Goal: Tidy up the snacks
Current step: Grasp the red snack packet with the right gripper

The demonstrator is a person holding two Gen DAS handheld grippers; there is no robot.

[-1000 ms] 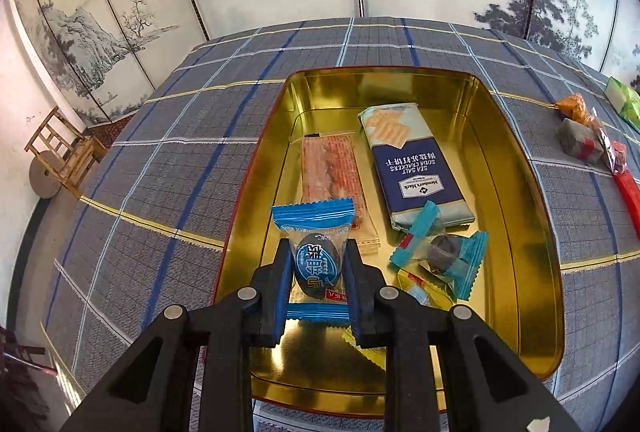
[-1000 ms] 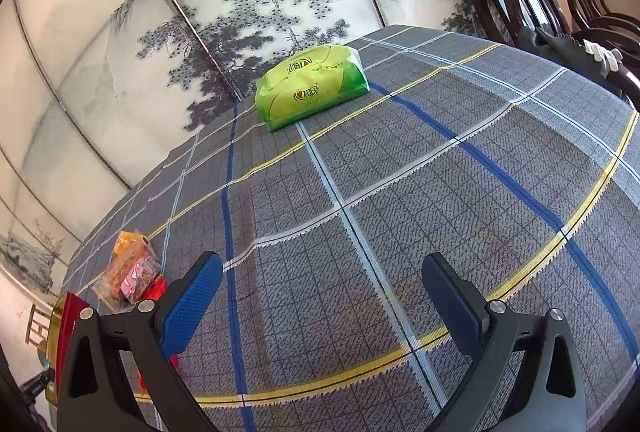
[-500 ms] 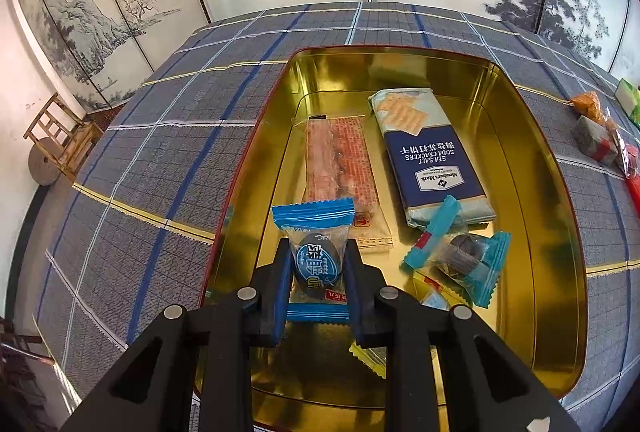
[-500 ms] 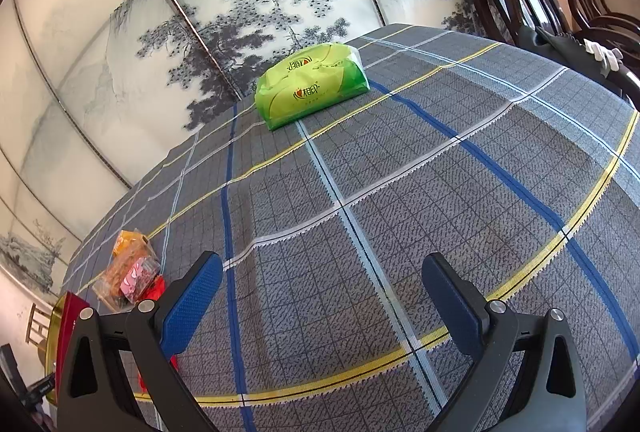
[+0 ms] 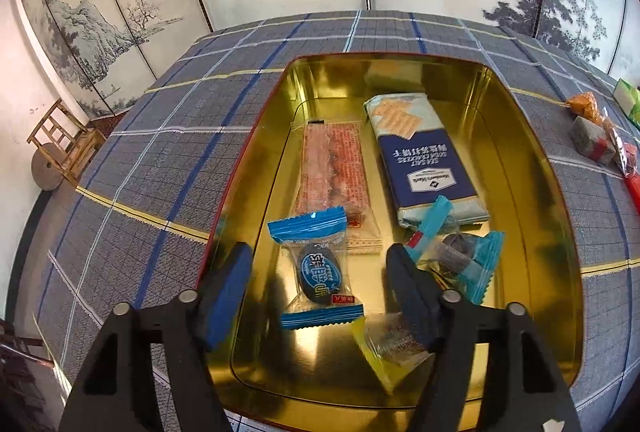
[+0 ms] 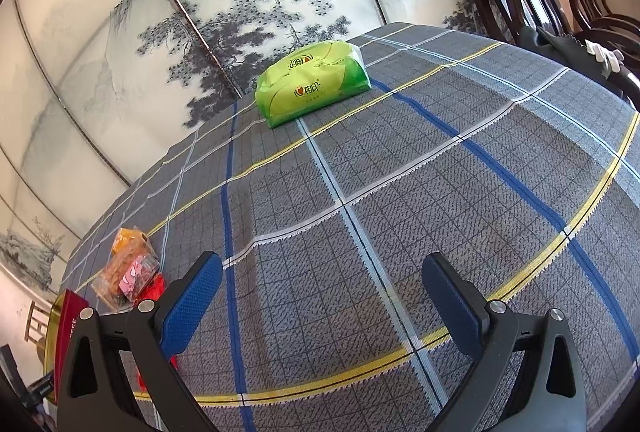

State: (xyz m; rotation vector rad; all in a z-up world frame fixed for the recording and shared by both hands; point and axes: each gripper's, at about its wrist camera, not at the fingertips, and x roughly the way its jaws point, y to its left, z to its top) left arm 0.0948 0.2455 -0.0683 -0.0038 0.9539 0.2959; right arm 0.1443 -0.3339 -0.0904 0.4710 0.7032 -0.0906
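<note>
Your left claw (image 5: 318,284) has just been opening; its jaws now stand wide. The blue-wrapped candy (image 5: 318,270) lies between them, clear of both pads, on the floor of the gold tin (image 5: 532,167). Beyond the claw lie a pink snack packet (image 5: 336,167) and a soda cracker pack (image 5: 424,159); a teal candy (image 5: 460,260) sits just right of it. Your right claw (image 6: 322,296) is wide and holds nothing above the plaid table (image 6: 400,171). A green tissue pack (image 6: 312,87) lies well beyond it, and loose snacks (image 6: 128,272) lie to its left.
</note>
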